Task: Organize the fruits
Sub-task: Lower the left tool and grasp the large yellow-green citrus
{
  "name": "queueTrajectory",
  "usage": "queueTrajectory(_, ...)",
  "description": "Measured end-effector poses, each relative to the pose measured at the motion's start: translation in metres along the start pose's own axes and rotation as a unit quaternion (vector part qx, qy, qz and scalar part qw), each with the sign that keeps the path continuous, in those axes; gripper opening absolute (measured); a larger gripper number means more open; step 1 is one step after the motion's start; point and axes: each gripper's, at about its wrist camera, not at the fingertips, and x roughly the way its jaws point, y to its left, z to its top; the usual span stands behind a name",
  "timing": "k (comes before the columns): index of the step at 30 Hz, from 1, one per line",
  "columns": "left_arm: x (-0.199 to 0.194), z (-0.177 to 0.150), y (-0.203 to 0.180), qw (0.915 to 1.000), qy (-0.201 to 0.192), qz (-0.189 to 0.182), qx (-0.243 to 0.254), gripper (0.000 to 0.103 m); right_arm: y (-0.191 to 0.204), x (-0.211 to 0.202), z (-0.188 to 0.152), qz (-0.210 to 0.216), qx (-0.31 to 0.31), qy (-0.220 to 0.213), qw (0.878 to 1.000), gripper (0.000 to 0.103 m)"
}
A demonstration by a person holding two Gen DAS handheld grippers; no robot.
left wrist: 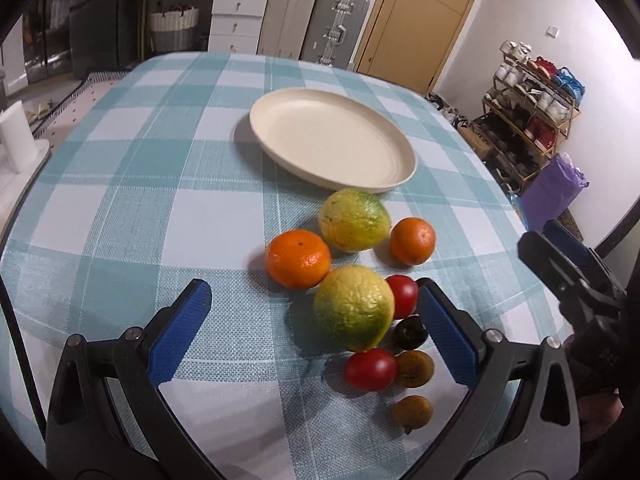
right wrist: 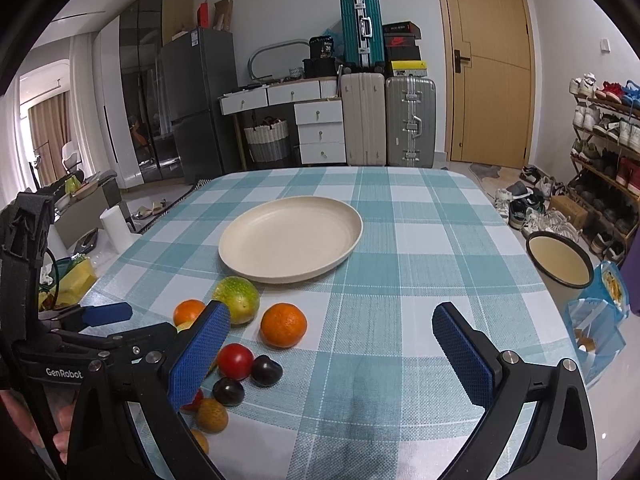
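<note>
Approaching: left gripper (left wrist: 312, 320) spread wide around the near yellow-green citrus (left wrist: 353, 307), not touching it.
Right gripper (right wrist: 332, 344): wide apart, holding nothing, over bare tablecloth (right wrist: 400, 240).
Fruits: clustered near the table's front; plate (left wrist: 280, 100) beyond, still unfilled.
Risk: closing fingers may knock the red tomato (left wrist: 403, 295) or the orange (left wrist: 298, 258), which both touch the citrus; round fruit would likely roll.

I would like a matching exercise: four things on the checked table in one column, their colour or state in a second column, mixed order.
Things:
1. round shallow plate
2. left hand-held gripper
3. smooth round tomato
4. small round plum

States:
a. dark purple
b. open, holds nothing
c. cream, with nothing on it
d. red

Pairs: 1-c, 2-b, 3-d, 4-a
</note>
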Motion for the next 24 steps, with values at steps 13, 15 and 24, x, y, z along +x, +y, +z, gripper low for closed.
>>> queueTrajectory(13,0.033,0.000,0.008,0.9941,0.058,-0.086,-0.031,0.064,-0.004,0.019,-0.006,0.006,0.008,0.012,1.000,0.103)
queueTrajectory(15,0.037,0.001,0.008,0.9918,0.068,-0.103,-0.034,0.055,-0.004,0.020,-0.006,0.005,0.009,0.014,1.000,0.103)
queueTrajectory(24,0.046,0.006,0.009,0.9874,0.071,-0.133,-0.048,0.045,-0.009,0.029,-0.008,0.004,0.021,0.022,1.000,0.103)
